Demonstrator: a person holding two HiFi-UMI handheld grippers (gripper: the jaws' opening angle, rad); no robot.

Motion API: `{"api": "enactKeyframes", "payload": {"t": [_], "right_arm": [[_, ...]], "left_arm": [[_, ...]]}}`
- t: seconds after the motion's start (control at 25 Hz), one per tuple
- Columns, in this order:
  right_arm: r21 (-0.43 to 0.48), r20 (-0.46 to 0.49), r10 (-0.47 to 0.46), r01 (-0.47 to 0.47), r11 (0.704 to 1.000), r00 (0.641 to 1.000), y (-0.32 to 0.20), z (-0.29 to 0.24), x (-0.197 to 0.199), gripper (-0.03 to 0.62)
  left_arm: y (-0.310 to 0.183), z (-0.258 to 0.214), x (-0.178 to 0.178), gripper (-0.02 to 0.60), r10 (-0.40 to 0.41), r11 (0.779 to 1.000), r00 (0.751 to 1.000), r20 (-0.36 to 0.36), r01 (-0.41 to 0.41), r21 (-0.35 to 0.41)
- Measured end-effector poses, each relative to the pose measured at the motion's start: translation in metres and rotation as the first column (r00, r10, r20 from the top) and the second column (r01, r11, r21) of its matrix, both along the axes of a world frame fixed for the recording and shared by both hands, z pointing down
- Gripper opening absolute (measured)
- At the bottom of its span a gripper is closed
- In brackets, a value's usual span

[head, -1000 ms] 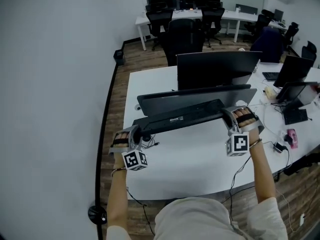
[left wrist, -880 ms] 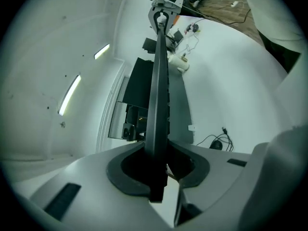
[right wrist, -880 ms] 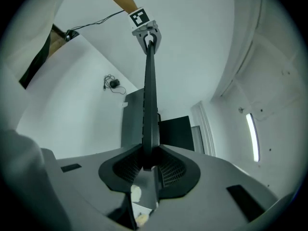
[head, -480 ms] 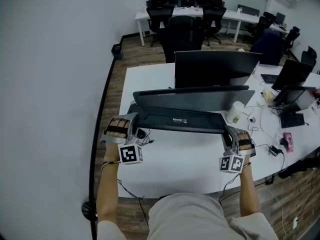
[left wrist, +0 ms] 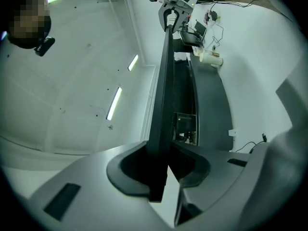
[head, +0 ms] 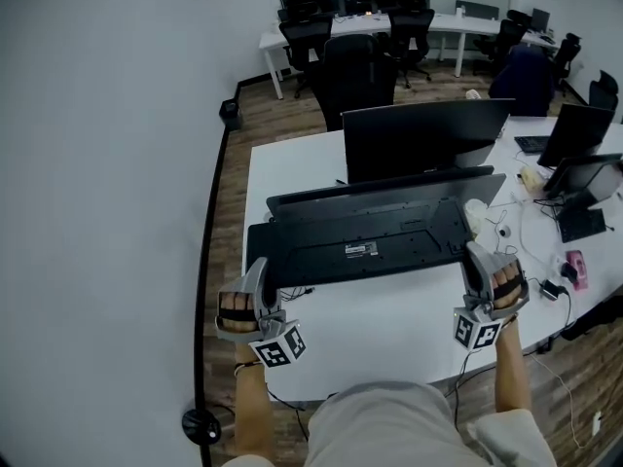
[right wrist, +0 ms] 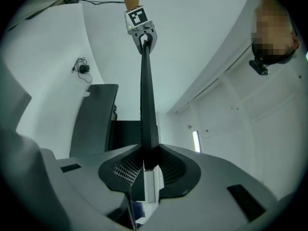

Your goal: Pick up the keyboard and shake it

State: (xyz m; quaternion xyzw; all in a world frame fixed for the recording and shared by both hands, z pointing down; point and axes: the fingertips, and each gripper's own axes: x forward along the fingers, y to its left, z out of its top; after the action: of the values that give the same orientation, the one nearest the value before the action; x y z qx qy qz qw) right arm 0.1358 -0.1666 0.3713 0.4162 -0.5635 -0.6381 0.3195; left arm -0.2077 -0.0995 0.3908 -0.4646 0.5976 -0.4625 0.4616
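The black keyboard [head: 360, 246] hangs in the air above the white desk [head: 389, 329], its underside with a label turned toward the head view. My left gripper [head: 259, 278] is shut on its left end and my right gripper [head: 478, 263] on its right end. In the left gripper view the keyboard [left wrist: 161, 95] runs edge-on away from the left gripper [left wrist: 161, 170] to the far right gripper [left wrist: 174, 14]. The right gripper view shows the same thin edge of the keyboard [right wrist: 147, 100], clamped in the right gripper [right wrist: 144, 172] and leading to the left gripper [right wrist: 143, 32].
A long dark panel [head: 389, 191] and a monitor [head: 423, 134] stand just behind the keyboard. A white cup [head: 475, 212], cables and a pink item [head: 568, 266] lie at the right. Office chairs [head: 355, 71] stand beyond the desk; a wall is at the left.
The keyboard has risen and tipped, so its underside now faces the head view. Both grippers moved with it, toward the person.
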Motion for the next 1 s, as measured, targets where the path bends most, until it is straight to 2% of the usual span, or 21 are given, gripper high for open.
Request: {"api": "enactKeyframes", "payload": {"t": [0.08,0.16,0.2,0.28,0.36,0.44,0.48,0.52,0.56,0.6,0.64,0.68,0.72,0.76,0.8,0.84,0.88,0.92,0.96,1.0], "right_arm": [[0.030,0.001,-0.016,0.016,0.999,1.000,0.003,-0.007,-0.006,0.127],[-0.002,-0.015,-0.026,0.025,1.000,1.000,-0.001,-0.005,-0.011,0.127],[-0.043,-0.029,-0.029,0.028,0.999,0.999,-0.006,0.000,-0.013,0.127],[-0.171,-0.065,-0.038,0.026,0.985,0.997,-0.018,0.017,-0.016,0.127],[-0.329,-0.102,-0.063,0.025,0.944,0.993,-0.027,0.044,-0.017,0.127],[-0.501,-0.123,-0.104,0.029,0.865,0.987,-0.034,0.076,-0.019,0.126],[-0.586,-0.126,-0.130,0.032,0.810,0.983,-0.035,0.093,-0.020,0.126],[-0.664,-0.126,-0.159,0.036,0.746,0.979,-0.034,0.110,-0.020,0.124],[-0.735,-0.123,-0.189,0.039,0.677,0.974,-0.032,0.125,-0.020,0.124],[-0.797,-0.115,-0.218,0.041,0.602,0.969,-0.028,0.138,-0.020,0.124],[-0.852,-0.103,-0.247,0.042,0.521,0.964,-0.023,0.147,-0.020,0.123],[-0.902,-0.083,-0.276,0.046,0.429,0.957,-0.017,0.154,-0.020,0.123],[-0.946,-0.050,-0.306,0.054,0.321,0.951,-0.009,0.159,-0.020,0.122],[-0.979,0.000,-0.331,0.069,0.194,0.943,-0.001,0.161,-0.020,0.121],[-0.994,0.068,-0.344,0.092,0.055,0.937,0.007,0.161,-0.019,0.120],[-0.989,0.142,-0.339,0.122,-0.081,0.930,0.012,0.159,-0.018,0.120],[-0.968,0.211,-0.320,0.153,-0.197,0.923,0.016,0.156,-0.017,0.120],[-0.940,0.271,-0.296,0.186,-0.287,0.916,0.017,0.153,-0.016,0.120],[-0.908,0.326,-0.269,0.221,-0.357,0.906,0.018,0.151,-0.015,0.120],[-0.870,0.383,-0.237,0.264,-0.416,0.893,0.019,0.149,-0.016,0.120]], "left_arm": [[0.003,-0.005,-0.006,0.121,0.001,1.000,1.000,-0.016,-0.001,0.025],[0.001,-0.002,-0.011,0.121,0.000,1.000,0.999,-0.033,0.001,0.012],[-0.002,0.003,-0.013,0.121,0.000,1.000,0.999,-0.046,-0.001,-0.024],[-0.011,0.023,-0.014,0.123,0.015,0.988,0.997,-0.080,-0.027,-0.149],[-0.015,0.050,-0.013,0.123,0.052,0.953,0.993,-0.106,-0.081,-0.293],[-0.017,0.080,-0.013,0.120,0.099,0.894,0.988,-0.115,-0.139,-0.426],[-0.017,0.097,-0.013,0.120,0.126,0.855,0.984,-0.124,-0.171,-0.489],[-0.016,0.114,-0.014,0.118,0.151,0.807,0.978,-0.144,-0.206,-0.553],[-0.013,0.131,-0.014,0.118,0.172,0.749,0.968,-0.182,-0.249,-0.615],[-0.008,0.147,-0.014,0.118,0.187,0.679,0.952,-0.241,-0.303,-0.669],[-0.001,0.160,-0.014,0.117,0.192,0.599,0.928,-0.318,-0.367,-0.712],[0.008,0.172,-0.014,0.115,0.179,0.512,0.895,-0.408,-0.439,-0.739],[0.018,0.180,-0.013,0.115,0.147,0.421,0.852,-0.503,-0.514,-0.748],[0.028,0.184,-0.011,0.115,0.098,0.331,0.799,-0.593,-0.588,-0.738],[0.037,0.183,-0.008,0.114,0.042,0.246,0.737,-0.674,-0.662,-0.708],[0.045,0.179,-0.004,0.114,-0.016,0.173,0.663,-0.748,-0.736,-0.655],[0.051,0.171,0.000,0.114,-0.076,0.119,0.572,-0.817,-0.808,-0.577],[0.056,0.161,0.003,0.114,-0.132,0.088,0.464,-0.876,-0.875,-0.477],[0.060,0.151,0.004,0.112,-0.180,0.080,0.344,-0.922,-0.929,-0.362],[0.062,0.141,0.003,0.110,-0.217,0.094,0.216,-0.952,-0.966,-0.241]]}}
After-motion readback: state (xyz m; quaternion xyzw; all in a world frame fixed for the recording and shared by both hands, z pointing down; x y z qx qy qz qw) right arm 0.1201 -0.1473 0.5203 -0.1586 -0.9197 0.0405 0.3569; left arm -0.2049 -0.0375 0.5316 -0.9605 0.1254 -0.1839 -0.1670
